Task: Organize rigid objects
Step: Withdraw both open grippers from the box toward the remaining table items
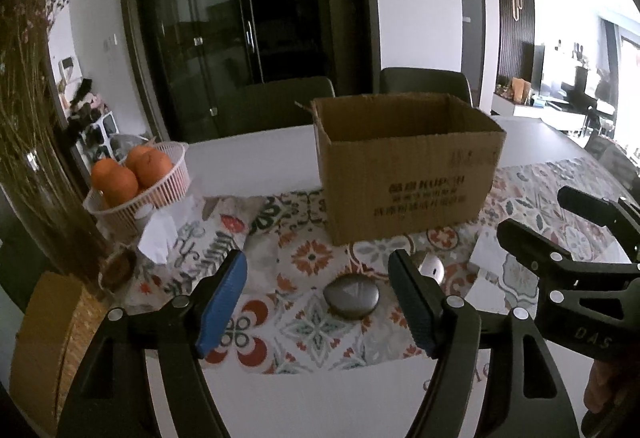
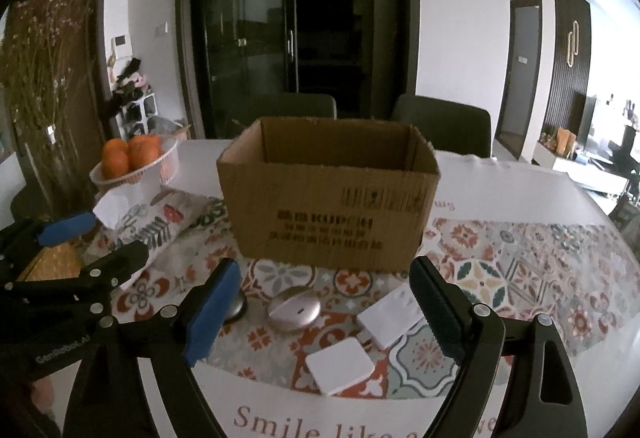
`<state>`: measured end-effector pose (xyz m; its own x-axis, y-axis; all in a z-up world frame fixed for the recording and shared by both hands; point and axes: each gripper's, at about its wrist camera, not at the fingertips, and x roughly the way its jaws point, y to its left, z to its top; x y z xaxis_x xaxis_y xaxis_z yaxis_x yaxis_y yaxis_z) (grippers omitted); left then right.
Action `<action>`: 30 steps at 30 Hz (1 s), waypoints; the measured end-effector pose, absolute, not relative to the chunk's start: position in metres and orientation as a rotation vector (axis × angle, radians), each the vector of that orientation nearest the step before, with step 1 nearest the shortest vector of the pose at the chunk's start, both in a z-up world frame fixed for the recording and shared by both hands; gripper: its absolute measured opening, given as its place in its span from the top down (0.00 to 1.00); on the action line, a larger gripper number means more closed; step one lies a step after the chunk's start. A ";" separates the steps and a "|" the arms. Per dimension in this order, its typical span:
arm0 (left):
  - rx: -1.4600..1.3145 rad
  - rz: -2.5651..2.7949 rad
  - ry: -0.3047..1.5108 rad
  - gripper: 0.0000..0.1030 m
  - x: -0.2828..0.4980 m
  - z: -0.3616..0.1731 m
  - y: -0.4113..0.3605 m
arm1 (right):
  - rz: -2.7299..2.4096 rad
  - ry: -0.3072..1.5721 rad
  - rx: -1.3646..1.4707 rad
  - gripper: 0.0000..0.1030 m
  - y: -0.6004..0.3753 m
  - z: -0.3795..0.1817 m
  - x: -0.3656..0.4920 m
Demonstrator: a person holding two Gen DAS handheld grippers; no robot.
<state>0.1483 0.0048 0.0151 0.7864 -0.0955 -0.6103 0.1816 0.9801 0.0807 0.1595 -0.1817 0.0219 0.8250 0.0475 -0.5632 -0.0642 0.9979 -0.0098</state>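
1. Left gripper jaws stand apart, unclenched, a grey pebble-shaped object lying on the patterned cloth between them, untouched.
2. Right gripper likewise released, over a silver disc and white squares.
3. Cardboard box stands open behind.

open-topped box blocking ahead, basket left

The cloth on the surface bears large reddish script along its near edge: "Smile like", after which the words are cut off by the frame. The left gripper's black body carries white lettering, "GenRobot.AI", seen at the left edge of the right wrist view. The right gripper's body shows "DAS" in the left wrist view. The box has dark print and a barcode-like block on its front, too blurred to read.
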 end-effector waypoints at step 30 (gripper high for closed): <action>0.154 -0.249 0.666 0.16 0.157 -0.055 0.003 | -0.035 0.745 0.045 0.10 -0.186 -0.063 0.152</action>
<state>0.1571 0.0029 -0.0552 0.7585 -0.1784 -0.6268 0.2764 0.9591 0.0615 0.1517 -0.1858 -0.0627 0.7348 -0.0162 -0.6780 0.0481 0.9984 0.0283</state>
